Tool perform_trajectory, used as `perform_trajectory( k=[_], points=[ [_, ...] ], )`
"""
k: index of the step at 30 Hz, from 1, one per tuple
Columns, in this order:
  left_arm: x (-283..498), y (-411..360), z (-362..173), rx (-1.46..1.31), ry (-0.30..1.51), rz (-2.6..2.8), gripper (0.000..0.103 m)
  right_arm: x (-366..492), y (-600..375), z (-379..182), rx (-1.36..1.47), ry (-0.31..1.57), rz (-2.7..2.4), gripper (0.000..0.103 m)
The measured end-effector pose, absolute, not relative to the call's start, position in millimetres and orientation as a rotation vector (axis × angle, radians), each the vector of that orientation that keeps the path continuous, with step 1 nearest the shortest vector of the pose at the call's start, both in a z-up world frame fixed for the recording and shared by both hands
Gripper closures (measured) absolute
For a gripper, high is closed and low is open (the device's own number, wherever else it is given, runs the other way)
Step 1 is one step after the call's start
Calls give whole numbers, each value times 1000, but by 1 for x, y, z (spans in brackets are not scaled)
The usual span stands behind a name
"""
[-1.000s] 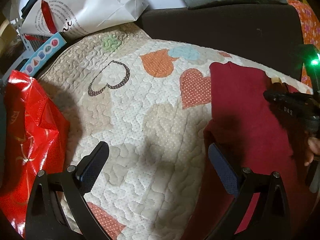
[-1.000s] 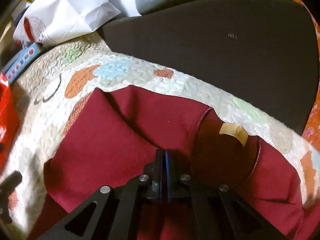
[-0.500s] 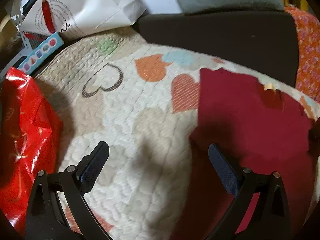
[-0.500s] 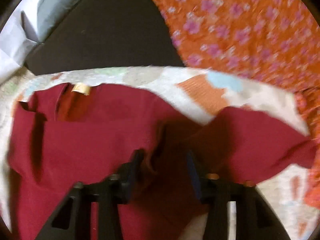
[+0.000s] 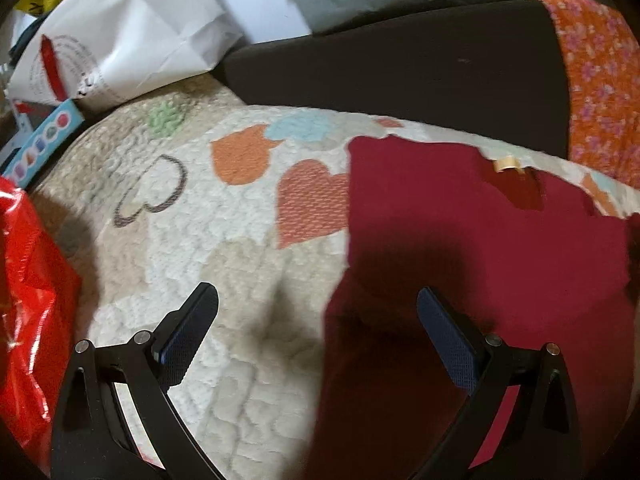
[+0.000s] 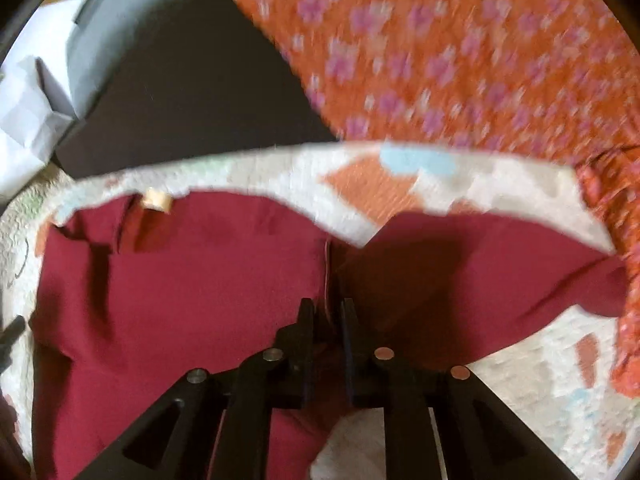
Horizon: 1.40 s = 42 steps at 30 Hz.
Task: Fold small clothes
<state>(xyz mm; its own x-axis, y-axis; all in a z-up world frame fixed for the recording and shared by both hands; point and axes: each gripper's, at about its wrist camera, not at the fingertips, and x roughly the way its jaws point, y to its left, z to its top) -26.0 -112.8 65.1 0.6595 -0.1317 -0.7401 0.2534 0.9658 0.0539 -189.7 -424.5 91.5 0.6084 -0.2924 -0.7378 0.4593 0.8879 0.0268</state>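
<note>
Spread over the heart-patterned quilt (image 5: 248,360), the maroon shirt (image 6: 192,280) lay flat for folding, right tool (image 6: 327,320) nearly clenched around its sleeve seam, left tool (image 5: 316,328) released beside the shirt.

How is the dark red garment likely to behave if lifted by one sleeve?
Probably floppy: the red garment lies flat on the quilt with soft creases, so it should droop from the lifted sleeve. Likely light, as the cloth looks thin. Pushed, it may bunch rather than slide on the textured quilt.
</note>
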Motion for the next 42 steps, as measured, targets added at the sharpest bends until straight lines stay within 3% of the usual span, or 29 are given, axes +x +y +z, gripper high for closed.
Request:
perform_trajectory(
  k=[3, 8, 15, 22, 24, 25, 26, 34, 36, 37, 38, 42],
  points=[
    [-26, -119, 62, 192, 810, -212, 2, -182, -420, 93, 265, 770, -367, 91],
    [-15, -125, 35, 263, 921, -182, 2, -159, -435, 42, 337, 905, -398, 91],
    [-11, -119, 34, 209, 940, -173, 2, -181, -433, 70, 372, 859, -365, 91],
    [-12, -114, 48, 162, 903, -173, 2, -244, -468, 75, 478, 796, -471, 81],
    [-13, -109, 55, 104, 907, -188, 2, -270, -496, 76, 530, 742, -556, 69],
    [-14, -107, 58, 82, 906, -198, 2, -279, -507, 77, 558, 726, -591, 58],
    [-16, -106, 62, 65, 899, -209, 2, -293, -529, 76, 621, 697, -649, 56],
    [-16, -113, 61, 95, 893, -211, 2, -314, -636, 56, 910, 551, -718, 54],
    [-15, -115, 59, 113, 894, -210, 2, -304, -643, 62, 839, 574, -717, 70],
    [-15, -116, 59, 119, 894, -210, 2, -303, -645, 67, 800, 585, -745, 88],
    [-14, -116, 58, 123, 895, -210, 2, -306, -647, 79, 757, 571, -782, 96],
    [-15, -114, 64, 99, 889, -216, 2, -326, -646, 129, 728, 451, -762, 97]
  ],
)
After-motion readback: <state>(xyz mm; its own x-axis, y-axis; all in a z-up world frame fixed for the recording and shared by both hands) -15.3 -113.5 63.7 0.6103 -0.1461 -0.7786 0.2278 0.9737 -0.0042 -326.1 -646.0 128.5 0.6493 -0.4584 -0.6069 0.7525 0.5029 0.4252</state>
